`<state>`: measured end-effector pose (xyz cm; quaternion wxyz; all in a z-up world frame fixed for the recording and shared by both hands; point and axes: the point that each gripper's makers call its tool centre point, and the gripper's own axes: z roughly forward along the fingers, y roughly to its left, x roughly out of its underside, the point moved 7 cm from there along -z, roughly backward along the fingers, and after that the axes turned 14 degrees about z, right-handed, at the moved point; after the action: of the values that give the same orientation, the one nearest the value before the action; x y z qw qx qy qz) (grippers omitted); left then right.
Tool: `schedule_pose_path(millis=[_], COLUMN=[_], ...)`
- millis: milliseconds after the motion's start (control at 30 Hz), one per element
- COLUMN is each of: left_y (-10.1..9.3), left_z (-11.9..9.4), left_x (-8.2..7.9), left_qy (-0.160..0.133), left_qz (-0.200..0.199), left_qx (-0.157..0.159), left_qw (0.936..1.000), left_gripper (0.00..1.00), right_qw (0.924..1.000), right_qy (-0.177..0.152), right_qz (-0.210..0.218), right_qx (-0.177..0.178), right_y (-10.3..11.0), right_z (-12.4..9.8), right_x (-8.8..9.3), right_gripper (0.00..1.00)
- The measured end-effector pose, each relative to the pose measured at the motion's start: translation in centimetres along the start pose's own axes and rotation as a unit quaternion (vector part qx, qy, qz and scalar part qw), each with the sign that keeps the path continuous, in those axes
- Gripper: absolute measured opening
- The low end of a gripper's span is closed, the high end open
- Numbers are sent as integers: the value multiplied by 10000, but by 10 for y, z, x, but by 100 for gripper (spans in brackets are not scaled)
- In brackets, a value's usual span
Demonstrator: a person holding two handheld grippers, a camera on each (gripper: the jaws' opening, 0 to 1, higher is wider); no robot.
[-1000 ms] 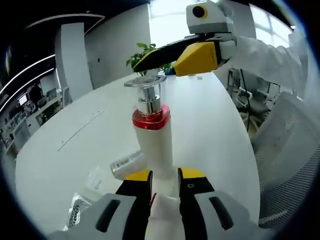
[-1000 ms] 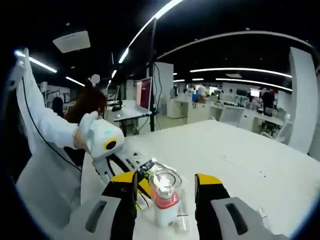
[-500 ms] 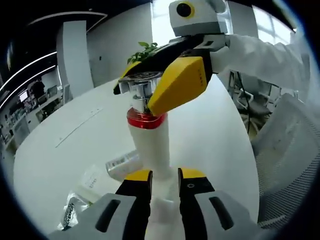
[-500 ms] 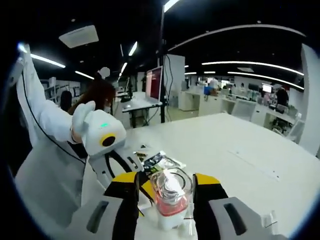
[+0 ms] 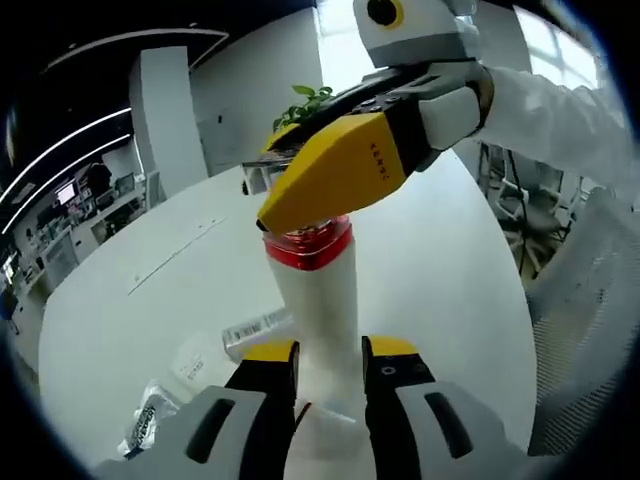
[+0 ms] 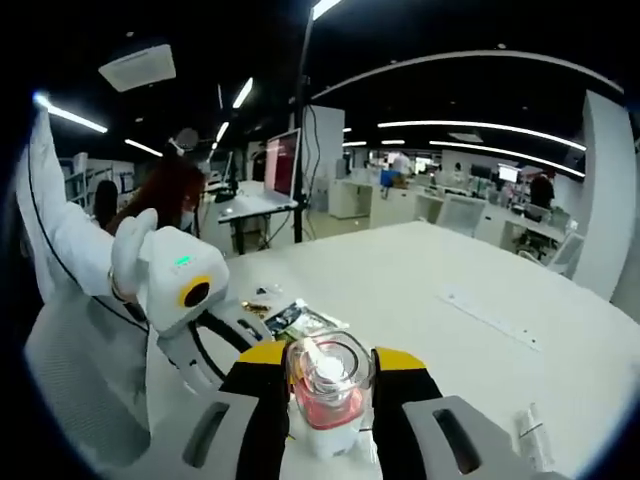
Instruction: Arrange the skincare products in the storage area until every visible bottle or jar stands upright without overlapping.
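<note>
A tall white bottle (image 5: 322,300) with a red collar (image 5: 310,243) stands up between the jaws of my left gripper (image 5: 330,365), which is shut on its lower body. My right gripper (image 5: 335,165) comes in from the upper right, and its yellow jaw covers the bottle's top. In the right gripper view the bottle's clear cap (image 6: 326,368) sits above the red collar (image 6: 323,410), and my right gripper (image 6: 328,378) is shut on that cap, both jaws touching its sides. The left gripper (image 6: 190,300) shows below and to the left, held by a white-sleeved arm.
The white table (image 5: 430,270) carries a small labelled tube (image 5: 255,330) and a plastic packet (image 5: 150,425) near the bottle's base. Dark sachets (image 6: 298,318) lie on the table in the right gripper view. A plant (image 5: 310,100) stands at the far edge. An office chair (image 5: 590,330) is at the right.
My right gripper has come down over the bottle's top and its jaws have narrowed onto the clear cap. The left gripper keeps its hold on the bottle.
</note>
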<state>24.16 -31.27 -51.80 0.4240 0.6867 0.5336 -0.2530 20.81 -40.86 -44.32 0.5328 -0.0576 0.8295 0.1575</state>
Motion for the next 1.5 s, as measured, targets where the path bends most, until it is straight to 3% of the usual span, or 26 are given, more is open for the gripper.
schedule_pose_path(millis=[233, 400, 633, 700, 800, 900, 1033, 1133, 1267, 1500], left_y=[-9, -14, -10, -11, -10, -12, -9, -6, -5, -5], left_z=[8, 22, 29, 30, 29, 28, 22, 22, 20, 16], left_x=[-10, -15, -28, -28, -25, -25, -21, -19, -18, -16], left_qy=[-160, -134, -327, -318, -465, -599, -730, -816, -877, -958], left_qz=[-71, -7, -39, -131, -162, -24, 163, 305, 525, 852], left_qx=[-112, -316, -780, -675, -477, -39, 507, 790, 1279, 1852], left_qw=[9998, 9994, 9964, 9971, 9976, 9982, 9959, 9931, 9865, 9743], left_gripper=[45, 50, 36, 34, 32, 30, 29, 29, 29, 29], right_qw=[9959, 9888, 9850, 9847, 9902, 9940, 9964, 9978, 9965, 9871], right_qy=[-227, -453, -627, -627, -501, -498, -735, -634, -573, -33], right_qz=[234, 346, 334, 276, 88, -89, 247, 187, -173, -570], right_qx=[838, 1380, 1572, 1603, 1300, 972, 338, -37, -582, -1495], right_y=[15, 21, 26, 26, 25, 26, 21, 19, 11, 15], right_z=[-6, -5, -9, -8, -9, -15, -23, -30, -32, -24], right_x=[5, 8, 10, 10, 10, 9, 2, -1, -4, 3], right_gripper=[23, 23, 23, 23, 23, 22, 25, 30, 28, 30])
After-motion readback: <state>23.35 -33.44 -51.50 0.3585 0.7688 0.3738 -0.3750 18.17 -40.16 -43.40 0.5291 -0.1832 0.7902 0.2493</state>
